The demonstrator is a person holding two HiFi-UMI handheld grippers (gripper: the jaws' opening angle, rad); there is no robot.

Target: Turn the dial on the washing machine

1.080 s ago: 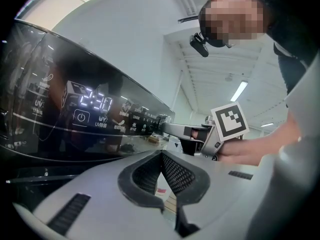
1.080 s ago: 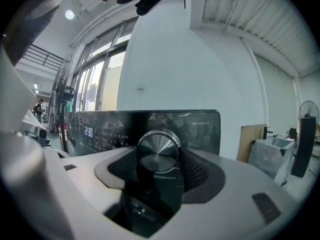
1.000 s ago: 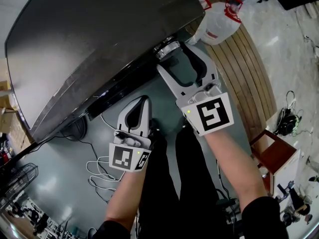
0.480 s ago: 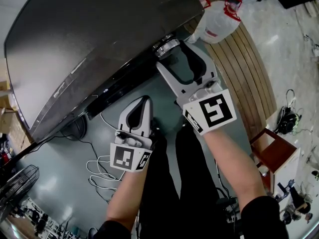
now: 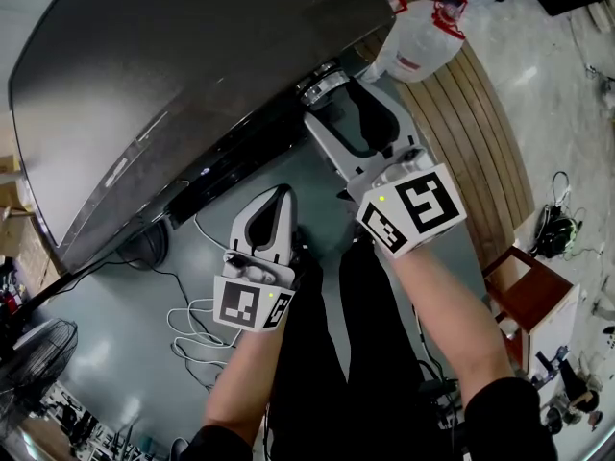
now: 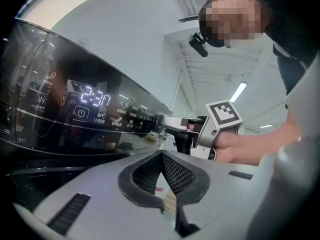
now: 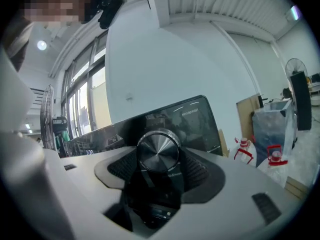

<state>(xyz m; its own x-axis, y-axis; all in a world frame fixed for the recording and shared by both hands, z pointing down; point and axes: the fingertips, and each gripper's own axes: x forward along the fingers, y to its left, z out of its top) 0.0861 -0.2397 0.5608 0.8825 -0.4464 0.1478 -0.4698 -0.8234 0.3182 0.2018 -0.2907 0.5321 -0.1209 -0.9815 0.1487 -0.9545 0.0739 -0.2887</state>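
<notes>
The washing machine point(image 5: 183, 75) fills the upper left of the head view, grey lid on top and dark control panel point(image 5: 240, 166) along its front. A round brushed-metal dial point(image 5: 322, 84) sits at the panel's right end. My right gripper point(image 5: 334, 97) is shut on the dial point(image 7: 158, 150), its dark pads point(image 7: 200, 170) pressed against both sides. The right gripper point(image 7: 159, 156) is rolled, so its marker cube point(image 5: 411, 209) stands tilted. My left gripper point(image 5: 279, 196) hangs lower in front of the panel, shut on nothing. In the left gripper view its jaws point(image 6: 161, 156) meet below the lit display point(image 6: 95, 98).
Two white jugs with red handles point(image 5: 423, 36) stand on a wooden slat platform point(image 5: 485, 133) to the right of the machine. A wooden stool point(image 5: 524, 301) is at the lower right. Cables point(image 5: 192, 327) lie on the grey floor, and a fan point(image 5: 38, 346) stands at the lower left.
My right gripper has rolled clockwise around the dial while gripping it, tilting its marker cube. The left gripper has stayed where it was.
</notes>
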